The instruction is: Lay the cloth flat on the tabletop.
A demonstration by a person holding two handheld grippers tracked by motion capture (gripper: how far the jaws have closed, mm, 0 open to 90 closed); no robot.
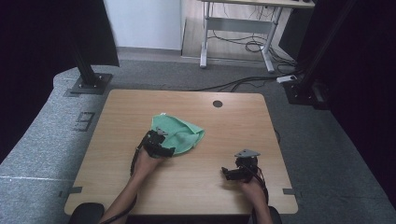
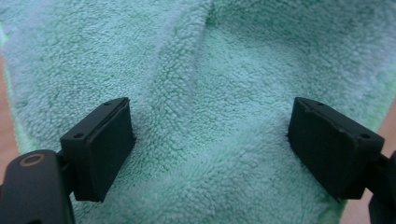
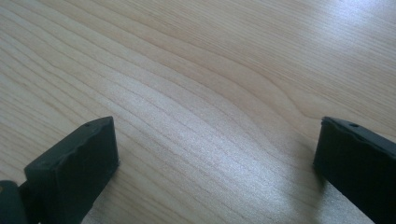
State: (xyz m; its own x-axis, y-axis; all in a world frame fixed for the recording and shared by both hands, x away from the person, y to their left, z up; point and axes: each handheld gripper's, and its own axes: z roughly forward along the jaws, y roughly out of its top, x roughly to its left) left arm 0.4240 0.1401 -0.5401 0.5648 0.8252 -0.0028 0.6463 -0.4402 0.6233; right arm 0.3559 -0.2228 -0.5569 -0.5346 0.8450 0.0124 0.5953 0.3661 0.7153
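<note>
Lying bunched and creased on the worktop [image 1: 116, 135] left of centre, your mint-green terry cloth [image 2: 210, 93] looks soft and thickly looped; your left tongs [image 2: 210, 140] gape wide over it, right tongs [image 3: 217, 158] wide over bare wood.

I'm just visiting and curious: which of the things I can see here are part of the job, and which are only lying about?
Part of the job:
- green towel, crumpled on the table
- left tool, open over the towel
- right tool, open above bare wood

Just lying about:
- desk behind the table
- cables on the floor
</note>
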